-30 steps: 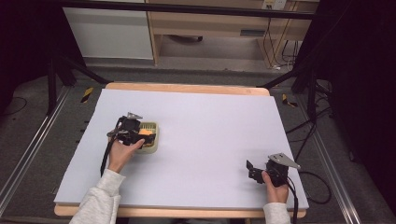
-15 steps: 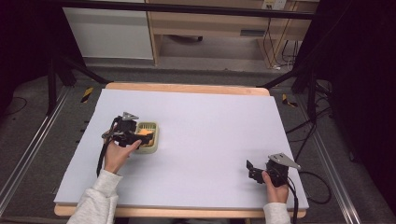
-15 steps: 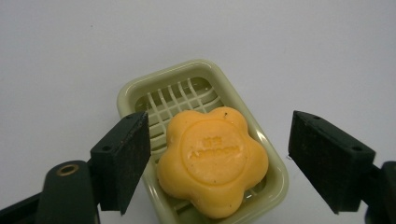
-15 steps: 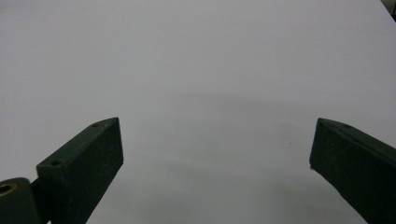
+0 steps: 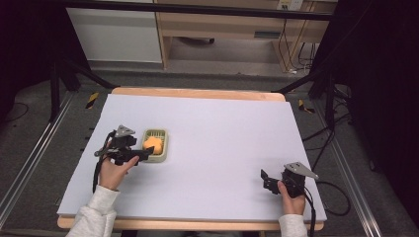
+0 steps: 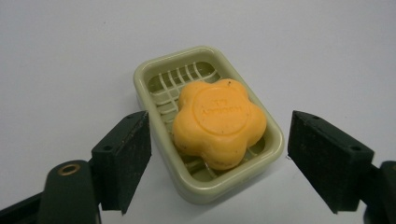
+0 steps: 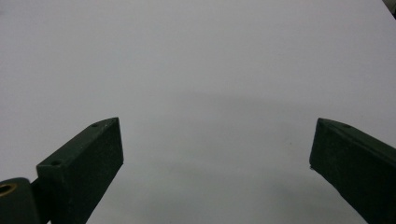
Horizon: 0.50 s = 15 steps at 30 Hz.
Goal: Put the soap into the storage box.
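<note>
An orange flower-shaped soap (image 6: 218,122) (image 5: 152,144) lies in a pale green slatted soap dish (image 6: 150,74) (image 5: 163,146) on the left part of the white table top. My left gripper (image 5: 144,157) (image 6: 219,163) is just short of the dish, open, with one jaw on each side of the dish's near end and nothing held. Far from the dish, at the table's front right, my right gripper (image 5: 266,179) (image 7: 217,163) is open over bare white surface.
The white board (image 5: 222,128) rests on a wooden table whose edge (image 5: 197,93) shows at the back. Black stand legs (image 5: 74,74) and cables (image 5: 336,192) lie on the floor around it. A wooden cabinet (image 5: 237,24) stands beyond.
My left gripper has drawn back a little toward the person, off the dish, so the soap and dish now show clearly. The right gripper has stayed put.
</note>
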Tool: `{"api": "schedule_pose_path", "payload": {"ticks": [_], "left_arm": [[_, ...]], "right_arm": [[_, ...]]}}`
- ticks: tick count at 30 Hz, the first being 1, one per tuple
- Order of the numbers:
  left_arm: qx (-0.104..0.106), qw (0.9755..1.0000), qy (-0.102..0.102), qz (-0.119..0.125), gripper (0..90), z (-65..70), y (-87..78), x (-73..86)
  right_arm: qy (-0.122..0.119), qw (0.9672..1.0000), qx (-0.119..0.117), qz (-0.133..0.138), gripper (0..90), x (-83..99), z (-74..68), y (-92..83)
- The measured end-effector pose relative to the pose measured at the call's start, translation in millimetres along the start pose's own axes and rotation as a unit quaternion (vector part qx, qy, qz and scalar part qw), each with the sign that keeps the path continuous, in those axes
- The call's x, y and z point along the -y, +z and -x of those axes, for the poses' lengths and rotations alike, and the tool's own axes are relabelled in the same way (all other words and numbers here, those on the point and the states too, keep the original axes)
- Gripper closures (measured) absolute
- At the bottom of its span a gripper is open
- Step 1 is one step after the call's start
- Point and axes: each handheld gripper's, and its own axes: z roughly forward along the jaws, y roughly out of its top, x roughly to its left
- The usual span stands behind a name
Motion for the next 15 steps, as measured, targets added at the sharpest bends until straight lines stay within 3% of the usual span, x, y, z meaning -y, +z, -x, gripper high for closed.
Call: {"api": "schedule_pose_path", "payload": {"ticks": [15], "left_arm": [[-0.018, 0.9997, -0.014, 0.008, 20.9, -16.2, -19.4, 36.9]], "right_arm": [[0.001, 1.0, -0.004, -0.001, 3.2, -0.2, 1.0, 0.1]]}}
